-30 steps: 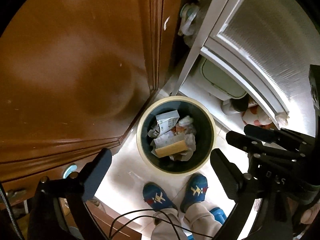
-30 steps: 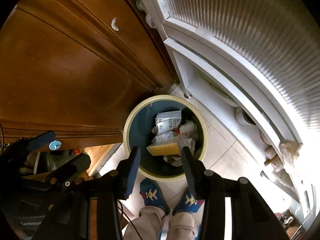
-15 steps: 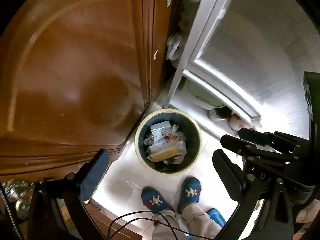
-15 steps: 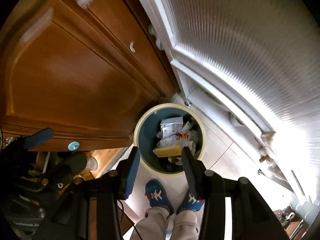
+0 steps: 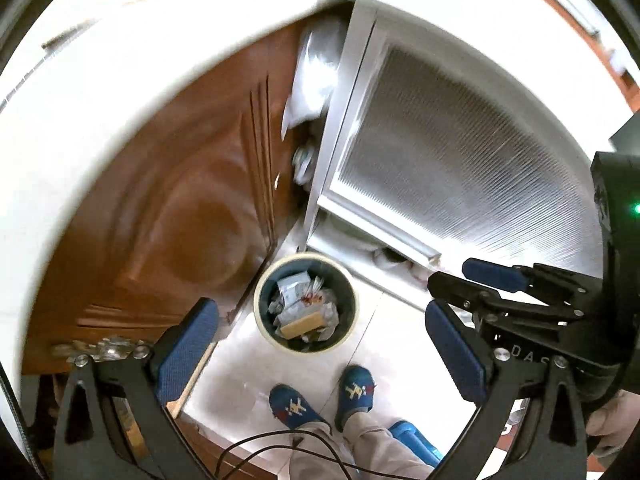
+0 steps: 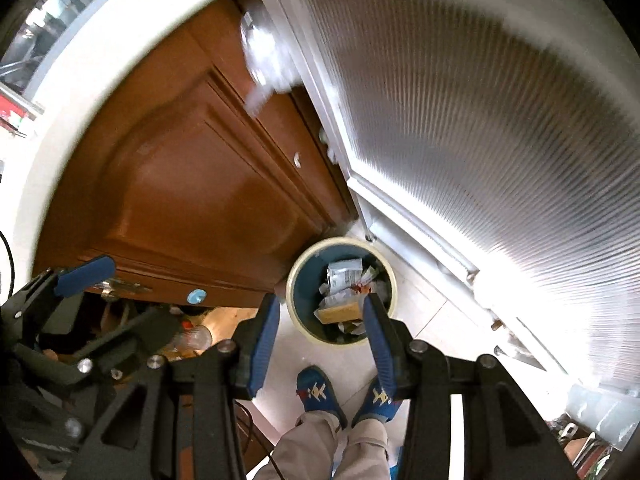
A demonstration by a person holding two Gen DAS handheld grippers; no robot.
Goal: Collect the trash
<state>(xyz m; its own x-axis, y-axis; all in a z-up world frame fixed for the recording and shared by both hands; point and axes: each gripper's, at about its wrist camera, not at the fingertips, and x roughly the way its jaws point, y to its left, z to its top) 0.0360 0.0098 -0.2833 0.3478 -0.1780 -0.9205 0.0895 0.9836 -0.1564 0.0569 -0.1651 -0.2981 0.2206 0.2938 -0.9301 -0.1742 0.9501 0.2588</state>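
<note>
A round bin [image 5: 347, 304] with a cream rim and dark blue inside stands on the floor far below, in the corner between cabinet and door. It holds crumpled paper, wrappers and a tan box [image 5: 302, 325]. My left gripper [image 5: 320, 348] hangs high above it, open, nothing between its blue pads [image 5: 188, 344]. In the right wrist view the bin [image 6: 304, 292] shows between the fingers of my right gripper [image 6: 320, 342], which is open and empty too. Each gripper appears at the edge of the other's view, the right gripper [image 5: 496, 274] beside the left.
A brown wooden cabinet door [image 5: 180, 220] is on the left, a ribbed frosted glass door [image 5: 460, 160] on the right. A white counter edge [image 5: 120, 60] curves across the top. The person's feet in blue slippers [image 5: 296, 406] stand on pale tiles. Cables [image 5: 280, 448] hang below.
Both grippers have risen well above the bin, which now looks smaller and farther. The white counter edge has come into view at the top. Both stay open and empty.
</note>
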